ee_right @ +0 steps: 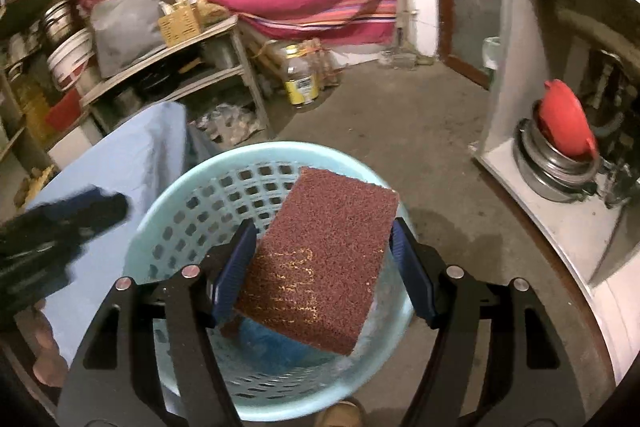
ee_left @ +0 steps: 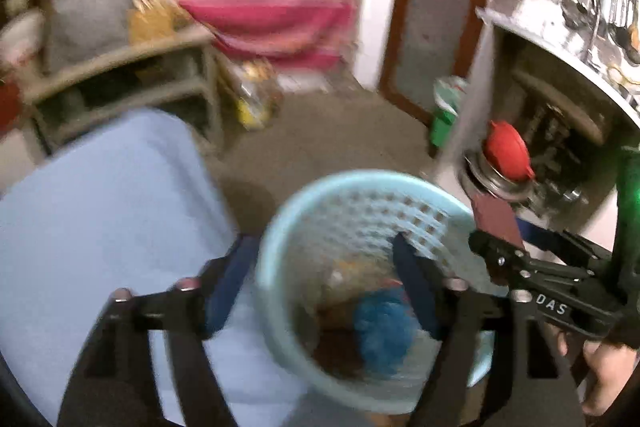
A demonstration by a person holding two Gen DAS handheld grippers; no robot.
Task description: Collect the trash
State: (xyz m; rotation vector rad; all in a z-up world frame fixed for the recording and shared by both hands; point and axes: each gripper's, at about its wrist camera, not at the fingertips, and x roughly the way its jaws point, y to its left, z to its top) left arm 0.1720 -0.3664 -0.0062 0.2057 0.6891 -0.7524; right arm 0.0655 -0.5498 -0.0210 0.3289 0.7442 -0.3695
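The right tongs (ee_right: pixel 324 259) pinch the sponge (ee_right: pixel 324 259) over the bin (ee_right: pixel 168 187), poised so it drops inside. The left tongs (ee_left: pixel 320 279) hang spread and empty above the bin.

A basket (ee_right: pixel 168 211) is standing on the floor (ee_right: pixel 400 123). A scouring pad (ee_right: pixel 320 267) is hanging over it, between the right tool's (ee_right: pixel 324 267) fingers. Shelves (ee_right: pixel 168 67) are standing behind-left, a counter (ee_right: pixel 560 227) to the right.
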